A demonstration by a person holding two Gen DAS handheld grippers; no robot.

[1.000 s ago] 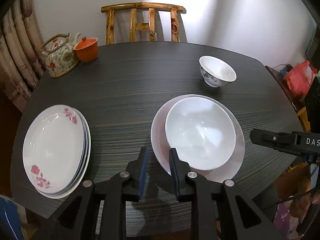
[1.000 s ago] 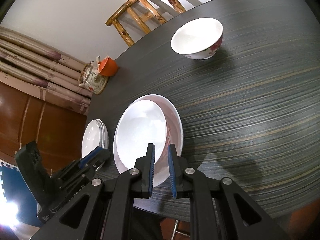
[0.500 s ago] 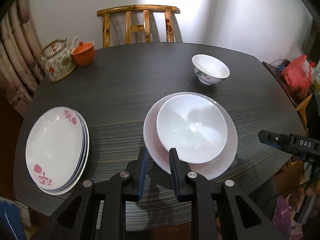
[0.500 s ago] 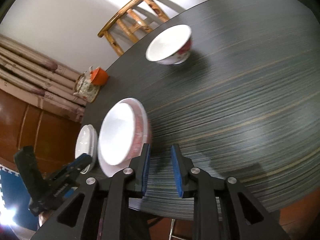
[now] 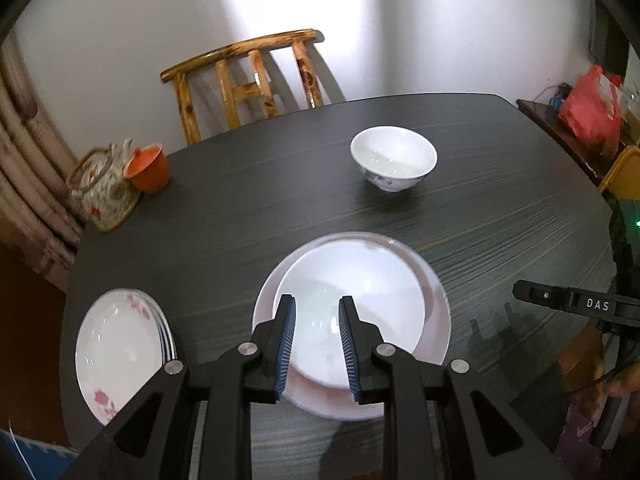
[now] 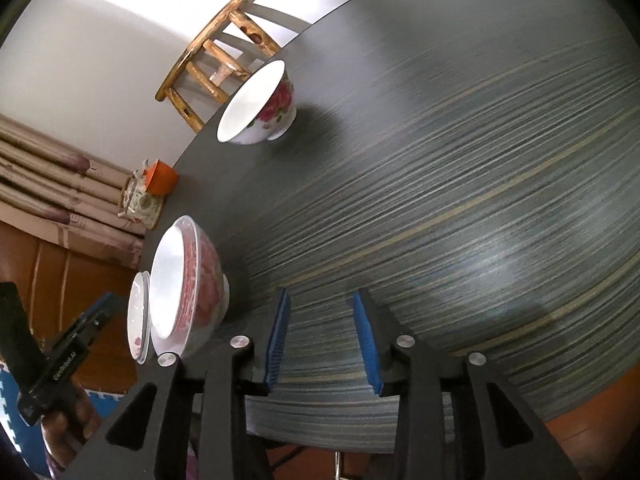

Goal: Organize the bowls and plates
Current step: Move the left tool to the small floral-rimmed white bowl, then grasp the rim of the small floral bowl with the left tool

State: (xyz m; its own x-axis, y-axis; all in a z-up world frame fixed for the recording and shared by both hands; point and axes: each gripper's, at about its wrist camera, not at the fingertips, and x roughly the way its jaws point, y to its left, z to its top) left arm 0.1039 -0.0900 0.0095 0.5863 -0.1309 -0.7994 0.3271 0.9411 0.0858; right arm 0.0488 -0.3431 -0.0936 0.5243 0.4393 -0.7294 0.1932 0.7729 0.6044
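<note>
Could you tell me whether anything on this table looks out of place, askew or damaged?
Nothing looks damaged or spilled. The only loose end is the small bowl, standing alone far from the large bowl on its plate and the plate stack.

Left gripper (image 5: 316, 344) above large bowl (image 5: 352, 316), jaws apart, nothing between the pads.
Large bowl seated on pink plate (image 5: 438, 320), near centre of dark table (image 5: 280, 208). Stack of floral plates (image 5: 120, 350) near left; small bowl (image 5: 393, 163) far right; teapot (image 5: 105, 188) and orange cup (image 5: 148, 167) far left.
</note>
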